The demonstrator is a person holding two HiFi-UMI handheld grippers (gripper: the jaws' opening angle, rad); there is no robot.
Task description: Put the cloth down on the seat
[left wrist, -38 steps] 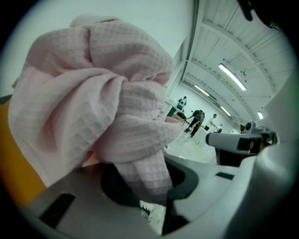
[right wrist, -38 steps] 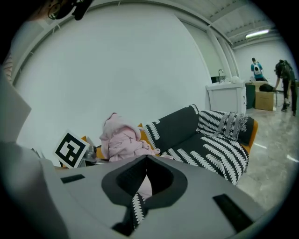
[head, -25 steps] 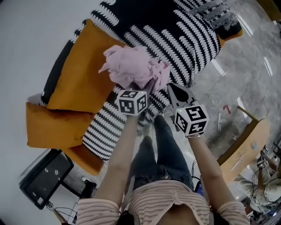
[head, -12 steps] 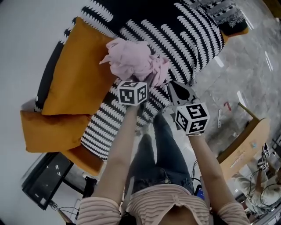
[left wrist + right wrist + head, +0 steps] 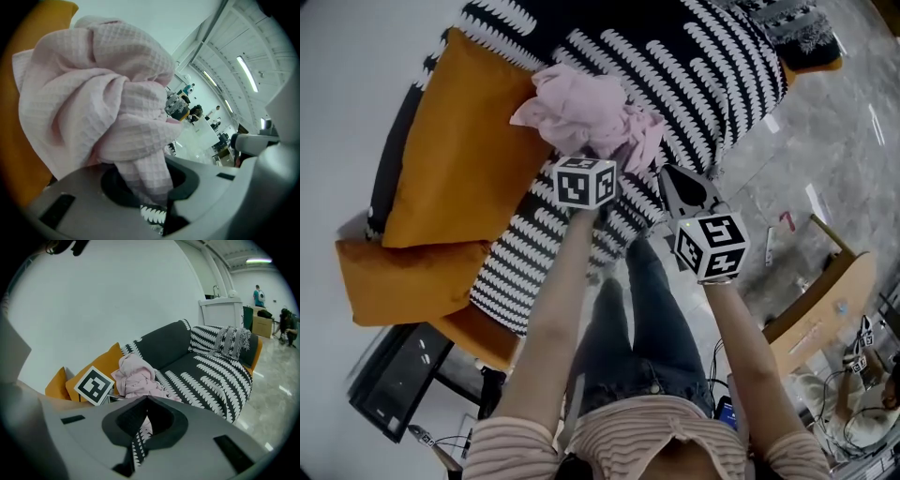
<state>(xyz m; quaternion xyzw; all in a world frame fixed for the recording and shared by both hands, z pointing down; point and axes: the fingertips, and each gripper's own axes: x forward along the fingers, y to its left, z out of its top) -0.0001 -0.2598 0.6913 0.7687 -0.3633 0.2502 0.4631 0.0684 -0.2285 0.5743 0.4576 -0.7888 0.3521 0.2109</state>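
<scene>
A crumpled pink waffle-weave cloth hangs just above the sofa seat, which has a black cover with white leaf-like stripes. My left gripper is shut on the cloth; in the left gripper view a twisted fold of the cloth runs down between the jaws of the left gripper. My right gripper is beside it on the right, shut and empty, its tips over the seat's front edge. The right gripper view shows the right gripper, the cloth and the seat.
Orange cushions lie at the sofa's left end, with another lower down. A grey fringed cushion leans at the far end. A black screen sits on the floor at left, a wooden chair at right.
Both grippers have sunk toward the seat, the cloth going down with the left one. The grip on the cloth is unchanged.
</scene>
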